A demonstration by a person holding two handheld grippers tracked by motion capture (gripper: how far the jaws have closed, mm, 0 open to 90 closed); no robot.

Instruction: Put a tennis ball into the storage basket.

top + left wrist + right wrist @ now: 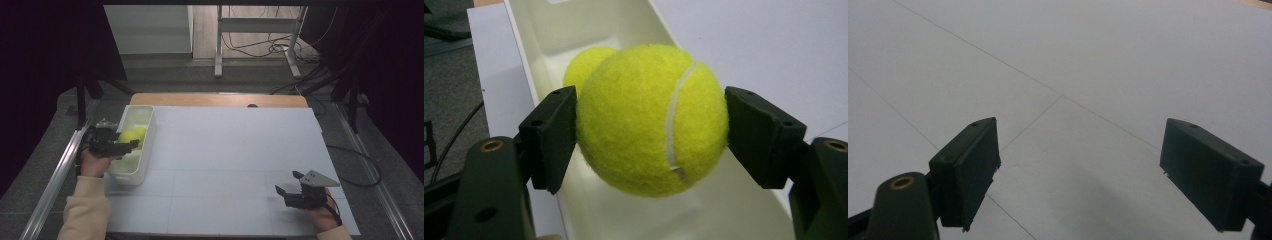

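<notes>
A yellow tennis ball (pixel 651 120) sits clamped between the jaws of the left gripper (pixel 651 132), the two black pads pressing its felt on opposite sides, its white seam curving down the side that faces the camera. The ball hangs above the open white bin (pixel 624 25) — clear of the floor of it, as the left gripper view shows pale plastic passing underneath. Deeper in the bin, just behind the held ball, lies a second tennis ball (pixel 586 65), partly hidden by the first. In the high view the left gripper (pixel 127 145) reaches over the bin's (pixel 131 172) near-left wall, the hand behind it resting outside that wall.

The bin stands at the left edge of the white table top (pixel 225 150), its long side running away from the person. Well apart from the bin, toward the near right corner of the table, the right gripper (pixel 289 182) hovers with its jaws spread wide — nothing between them but bare table surface.
</notes>
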